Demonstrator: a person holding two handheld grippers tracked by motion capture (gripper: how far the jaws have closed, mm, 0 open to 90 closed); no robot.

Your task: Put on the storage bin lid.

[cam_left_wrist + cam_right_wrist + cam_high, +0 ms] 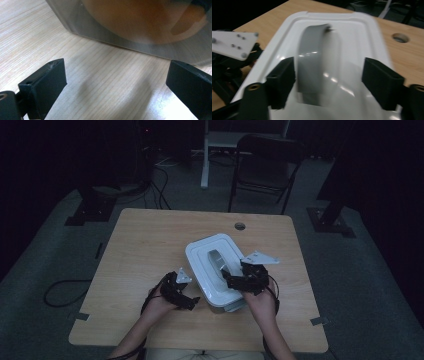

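A white box with a lid (200, 255) sits near the middle of the wooden table (145, 240), and a grey handle (216, 259) arches over the lid. My right gripper (231, 280) is open over the near end of the lid. In the right gripper view its jaws (328, 75) stand on either side of the grey handle (312, 62) without touching it. My left gripper (192, 301) is open, low over the table at the box's near left corner. It (117, 77) faces the box's translucent wall (125, 37), through which a blurred brownish shape shows.
A round hole (240, 226) is cut in the table behind the box. A folding chair (265, 160) and a white stand (205, 165) are on the floor beyond the far edge. Cables (60, 292) lie on the floor at the left. The left gripper (229, 57) lies beside the lid's (362, 37) left rim.
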